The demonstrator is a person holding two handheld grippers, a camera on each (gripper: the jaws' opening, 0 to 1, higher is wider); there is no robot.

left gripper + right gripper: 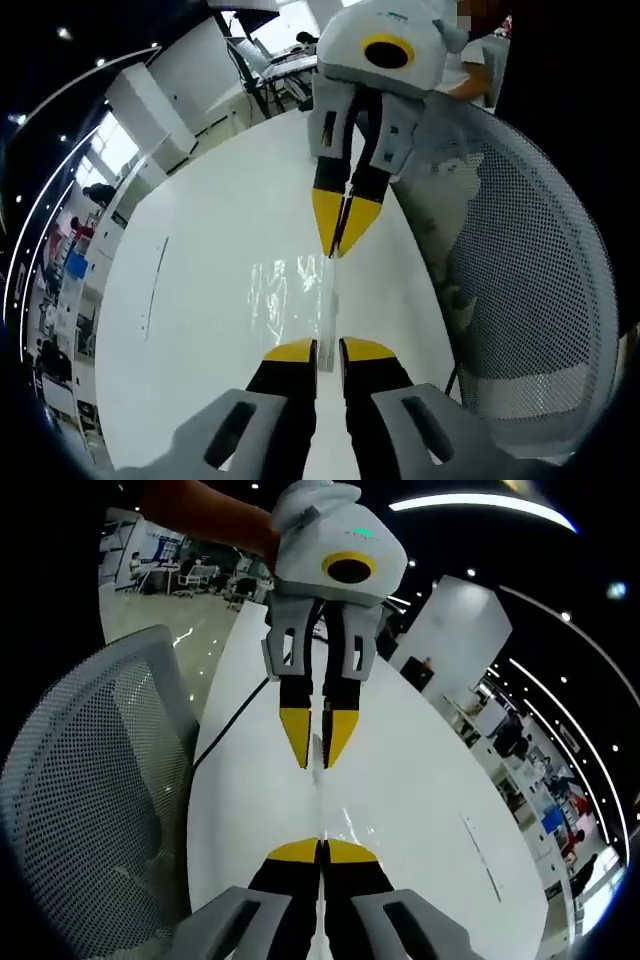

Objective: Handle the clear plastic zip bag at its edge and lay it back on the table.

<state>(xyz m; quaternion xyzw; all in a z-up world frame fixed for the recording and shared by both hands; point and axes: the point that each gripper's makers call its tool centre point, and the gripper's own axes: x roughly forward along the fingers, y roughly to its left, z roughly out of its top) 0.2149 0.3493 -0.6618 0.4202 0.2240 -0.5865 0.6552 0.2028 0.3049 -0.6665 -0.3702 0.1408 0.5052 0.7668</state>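
The clear plastic zip bag [283, 292] is stretched by its edge between my two grippers over the white table [200, 230]. My left gripper [328, 352] rises from the bottom of the left gripper view, its yellow-tipped jaws shut on the bag's near edge strip. Facing it from the top, my right gripper [338, 250] pinches the far end of the same strip. In the right gripper view the right gripper [322, 848] is shut on the bag [322, 805], seen edge-on, and the left gripper [320, 762] grips it opposite.
A white mesh chair [530, 270] stands close along the table's edge, also seen as the mesh chair [90, 780]. A dark cable [232, 718] crosses the table [420, 780]. A thin slot line [155, 280] marks the tabletop. Office desks and people lie beyond.
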